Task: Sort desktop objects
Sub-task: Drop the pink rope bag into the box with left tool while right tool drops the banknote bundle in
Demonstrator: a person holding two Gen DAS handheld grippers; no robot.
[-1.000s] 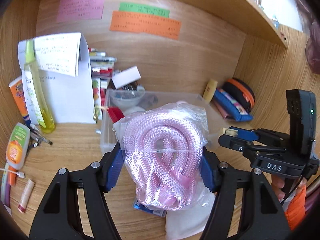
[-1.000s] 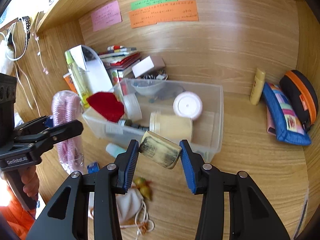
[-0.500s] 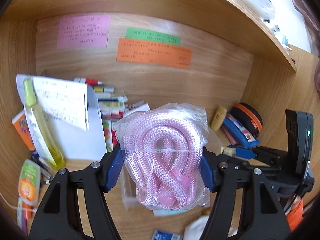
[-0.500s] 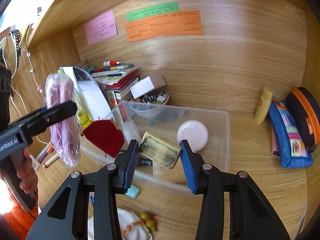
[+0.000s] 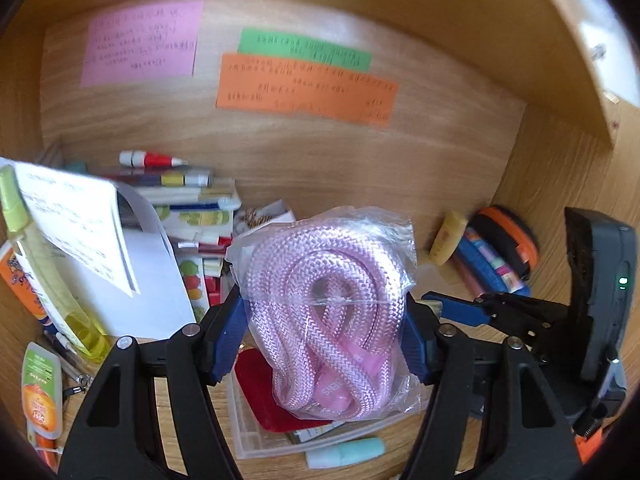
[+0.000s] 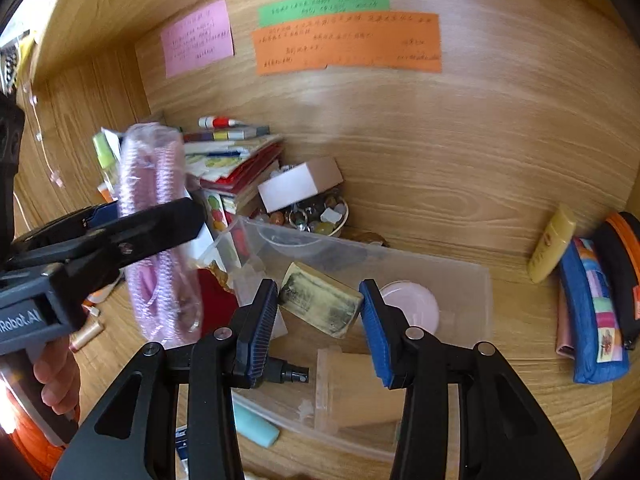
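above the clear bin (image 6: 460, 280), left gripper (image 5: 324, 336) clamps the bagged rope (image 5: 326, 312), right gripper (image 6: 320, 304) clamps a block (image 6: 320, 300); the slippery bag may slide out.

Left claw (image 5: 324, 332) and right claw (image 6: 318, 312) both clamped on loads, angled downward side by side

Bagged pink rope (image 5: 324, 312) and worn block (image 6: 320, 305) — both gripped
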